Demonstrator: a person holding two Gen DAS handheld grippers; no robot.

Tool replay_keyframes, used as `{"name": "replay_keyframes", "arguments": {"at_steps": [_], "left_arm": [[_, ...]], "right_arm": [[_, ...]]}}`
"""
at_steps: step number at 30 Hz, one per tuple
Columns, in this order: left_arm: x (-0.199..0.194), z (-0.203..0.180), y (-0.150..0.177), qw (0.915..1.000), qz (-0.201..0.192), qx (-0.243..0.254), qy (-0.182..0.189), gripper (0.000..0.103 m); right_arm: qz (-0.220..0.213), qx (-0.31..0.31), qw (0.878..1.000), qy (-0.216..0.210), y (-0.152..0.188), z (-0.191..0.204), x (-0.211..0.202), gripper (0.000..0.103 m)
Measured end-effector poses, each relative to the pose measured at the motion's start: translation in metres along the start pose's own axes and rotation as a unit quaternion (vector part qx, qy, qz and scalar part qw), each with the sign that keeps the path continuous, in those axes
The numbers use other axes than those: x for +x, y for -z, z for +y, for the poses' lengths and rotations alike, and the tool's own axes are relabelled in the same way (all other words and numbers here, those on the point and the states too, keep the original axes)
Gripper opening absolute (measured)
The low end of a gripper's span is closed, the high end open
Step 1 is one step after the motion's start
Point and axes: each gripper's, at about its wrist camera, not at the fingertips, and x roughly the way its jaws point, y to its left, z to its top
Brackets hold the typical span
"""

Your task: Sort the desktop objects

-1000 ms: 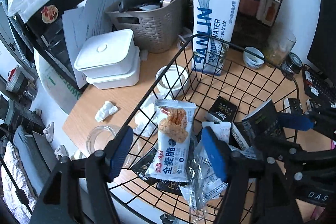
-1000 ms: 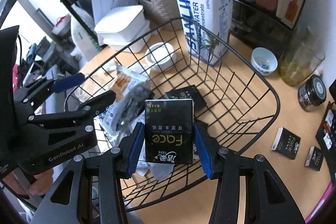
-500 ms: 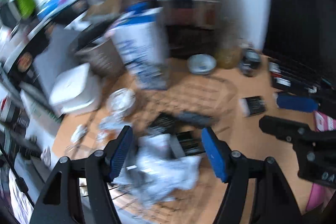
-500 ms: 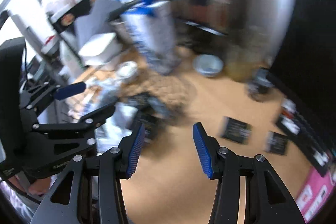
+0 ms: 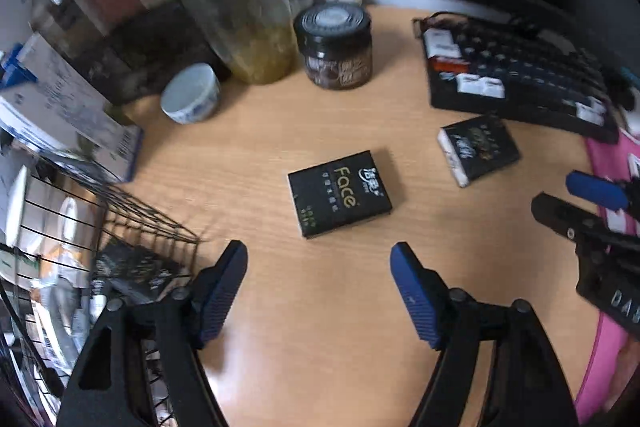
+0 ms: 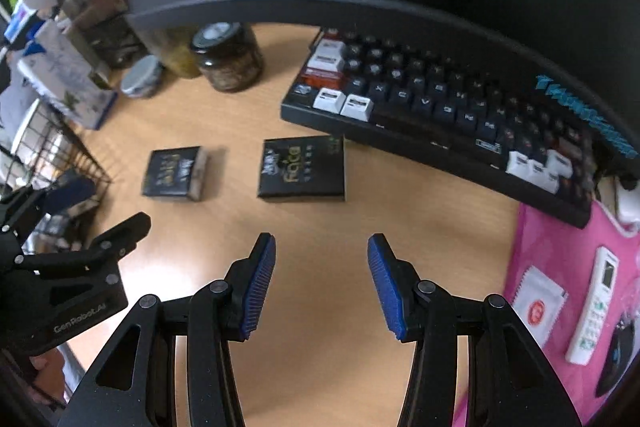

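Observation:
Two black "Face" tissue packs lie flat on the wooden desk. In the left wrist view one pack (image 5: 339, 193) lies just ahead of my open, empty left gripper (image 5: 318, 267), and the other (image 5: 478, 149) lies further right by the keyboard. In the right wrist view the same packs show as a left one (image 6: 175, 173) and a nearer one (image 6: 302, 169), which lies ahead of my open, empty right gripper (image 6: 321, 254). The black wire basket (image 5: 132, 223) with packets in it sits at the left.
A dark keyboard (image 6: 452, 107) runs along the right back. A dark jar (image 5: 334, 47), a tall glass jar (image 5: 248, 19), a small white bowl (image 5: 191, 99) and a blue-white carton (image 5: 60, 115) stand at the back. A pink mat (image 6: 560, 299) with a remote lies right.
Both grippers swung right, away from the basket, toward the desk by the keyboard. The right gripper let go of its tissue pack in the basket and is now open.

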Motion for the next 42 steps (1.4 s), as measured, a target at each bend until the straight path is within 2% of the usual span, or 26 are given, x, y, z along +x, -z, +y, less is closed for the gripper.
{"name": "replay_keyframes", "arguments": {"at_steps": [3, 8, 12, 21, 24, 31, 39, 42], "left_arm": [[0.013, 0.003, -0.009, 0.9997, 0.008, -0.020, -0.011, 0.077], [0.030, 0.011, -0.019, 0.9987, 0.020, -0.046, -0.012, 0.078], [0.033, 0.010, -0.026, 0.9983, 0.009, -0.056, -0.010, 0.082], [0.032, 0.019, -0.033, 0.9951, 0.000, -0.095, 0.026, 0.082], [0.036, 0.020, -0.034, 0.9931, 0.002, -0.110, 0.041, 0.082], [0.038, 0.017, -0.025, 0.9933, -0.006, -0.109, 0.037, 0.088], [0.030, 0.025, -0.002, 0.9940, -0.014, -0.089, 0.061, 0.089], [0.023, 0.028, 0.008, 0.9950, -0.013, -0.081, 0.056, 0.089]], "right_arm": [[0.002, -0.001, 1.000, -0.010, -0.010, 0.001, 0.015, 0.049], [-0.012, 0.000, 1.000, -0.004, -0.028, 0.000, 0.031, 0.049], [-0.008, 0.004, 1.000, 0.008, -0.036, -0.002, 0.045, 0.050], [-0.019, 0.002, 1.000, -0.009, -0.043, 0.008, 0.053, 0.055], [-0.018, 0.009, 1.000, -0.015, -0.041, 0.009, 0.054, 0.061], [-0.020, 0.004, 1.000, -0.019, -0.034, 0.004, 0.055, 0.064], [-0.008, 0.001, 0.999, -0.035, -0.025, -0.005, 0.053, 0.064], [-0.003, 0.002, 1.000, -0.025, -0.017, -0.001, 0.051, 0.064]]}}
